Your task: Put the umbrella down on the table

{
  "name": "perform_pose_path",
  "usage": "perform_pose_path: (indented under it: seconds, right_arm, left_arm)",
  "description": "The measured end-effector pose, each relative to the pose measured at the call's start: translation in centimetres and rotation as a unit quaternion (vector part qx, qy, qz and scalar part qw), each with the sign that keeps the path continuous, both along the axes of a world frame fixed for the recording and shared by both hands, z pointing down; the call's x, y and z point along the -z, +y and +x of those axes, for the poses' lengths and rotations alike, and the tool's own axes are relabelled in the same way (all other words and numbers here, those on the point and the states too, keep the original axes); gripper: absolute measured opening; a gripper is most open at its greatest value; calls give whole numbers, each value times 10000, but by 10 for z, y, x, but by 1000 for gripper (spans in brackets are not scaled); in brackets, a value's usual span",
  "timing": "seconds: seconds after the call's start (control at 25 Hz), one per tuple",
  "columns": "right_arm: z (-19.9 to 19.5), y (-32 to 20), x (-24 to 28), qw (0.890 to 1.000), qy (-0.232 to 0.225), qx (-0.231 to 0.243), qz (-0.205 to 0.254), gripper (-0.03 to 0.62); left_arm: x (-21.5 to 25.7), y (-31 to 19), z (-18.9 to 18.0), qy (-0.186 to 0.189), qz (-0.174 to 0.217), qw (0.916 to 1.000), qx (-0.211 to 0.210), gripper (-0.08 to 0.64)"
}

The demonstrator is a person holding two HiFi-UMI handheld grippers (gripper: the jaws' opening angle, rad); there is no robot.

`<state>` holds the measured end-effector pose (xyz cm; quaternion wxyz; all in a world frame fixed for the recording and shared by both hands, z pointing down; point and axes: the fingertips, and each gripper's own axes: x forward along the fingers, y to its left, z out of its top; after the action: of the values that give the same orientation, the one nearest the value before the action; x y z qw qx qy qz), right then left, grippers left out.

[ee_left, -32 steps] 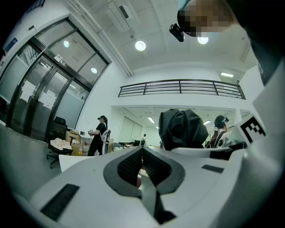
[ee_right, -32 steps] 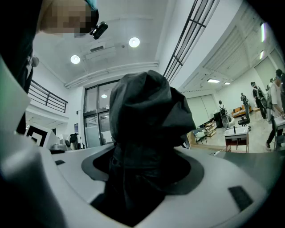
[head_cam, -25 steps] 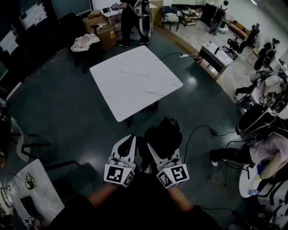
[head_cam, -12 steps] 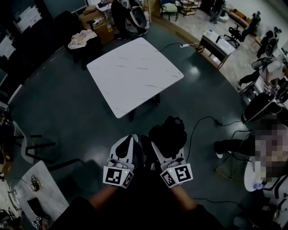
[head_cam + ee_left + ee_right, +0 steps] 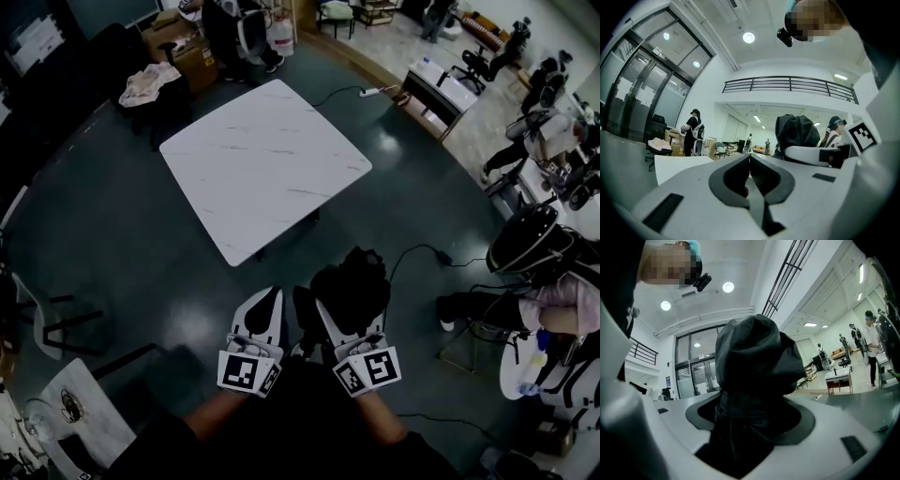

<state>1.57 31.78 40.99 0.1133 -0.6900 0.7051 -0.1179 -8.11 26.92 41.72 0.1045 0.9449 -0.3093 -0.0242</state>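
A folded black umbrella (image 5: 352, 281) is bundled between the jaws of my right gripper (image 5: 330, 317), which is shut on it and held level over the dark floor. In the right gripper view the umbrella (image 5: 750, 362) fills the space between the jaws and hides what lies ahead. My left gripper (image 5: 270, 298) hangs just to its left, shut, with nothing gripped; its tips (image 5: 750, 157) meet. The white marble table (image 5: 262, 169) stands ahead of both grippers, bare, with a strip of floor between. From the left gripper view, the table (image 5: 675, 165) shows at left and the umbrella (image 5: 797, 131) at right.
A black cable (image 5: 412, 258) trails on the floor to the right. A seated person (image 5: 553, 309) is at the right edge. A chair (image 5: 56, 319) and a small white table (image 5: 75, 412) stand at the lower left. People (image 5: 225, 23) and boxes are beyond the table.
Both grippers have come a little forward and lower toward the table, the umbrella still in the right one. The table now sits further left in the head view.
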Motion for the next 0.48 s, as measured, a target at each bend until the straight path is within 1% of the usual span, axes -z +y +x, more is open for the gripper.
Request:
perform_pose_path:
  seconds: [0.32,0.48]
  right_arm:
    - [15,-90,4,9997,75,172,-140,331]
    - [20,-137,4,9995,123,165,-243,331]
  left_arm:
    - [1,-88,28,143,-153,9998,-5,17]
    - [0,-134,37,209,-262,9994,-65,17]
